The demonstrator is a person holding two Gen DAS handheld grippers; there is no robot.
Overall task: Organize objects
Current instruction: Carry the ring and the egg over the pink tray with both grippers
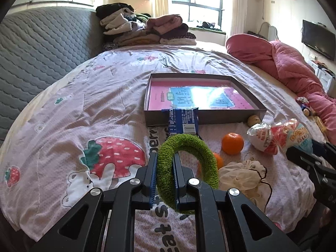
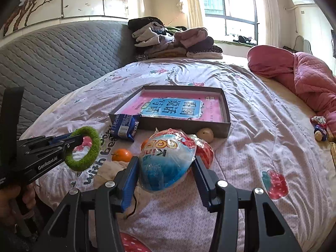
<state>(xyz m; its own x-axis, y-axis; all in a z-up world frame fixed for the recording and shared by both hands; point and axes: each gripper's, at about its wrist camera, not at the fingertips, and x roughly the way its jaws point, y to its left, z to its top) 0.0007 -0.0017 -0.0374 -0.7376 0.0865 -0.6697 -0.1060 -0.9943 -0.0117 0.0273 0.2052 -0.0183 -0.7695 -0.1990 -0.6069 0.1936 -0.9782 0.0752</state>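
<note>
My left gripper (image 1: 164, 157) is shut on a green fuzzy ring (image 1: 189, 145) and holds it above the bed; it also shows in the right wrist view (image 2: 78, 139) with the ring (image 2: 94, 145). My right gripper (image 2: 166, 161) is shut on a wrapped snack bag (image 2: 168, 159), seen at the right in the left wrist view (image 1: 281, 136). A shallow grey box (image 1: 201, 116) with a pink book (image 1: 201, 96) in it lies ahead. A blue packet (image 1: 182, 121) leans on the box's near wall. Two oranges (image 1: 232, 143) lie near it.
A crumpled white plastic bag (image 1: 241, 174) with a black cord lies by the oranges. A small beige ball (image 1: 253, 120) sits at the box's corner. Folded clothes (image 1: 142, 29) are stacked at the head of the bed. A pink quilt (image 1: 283, 63) and small toys (image 2: 320, 127) lie right.
</note>
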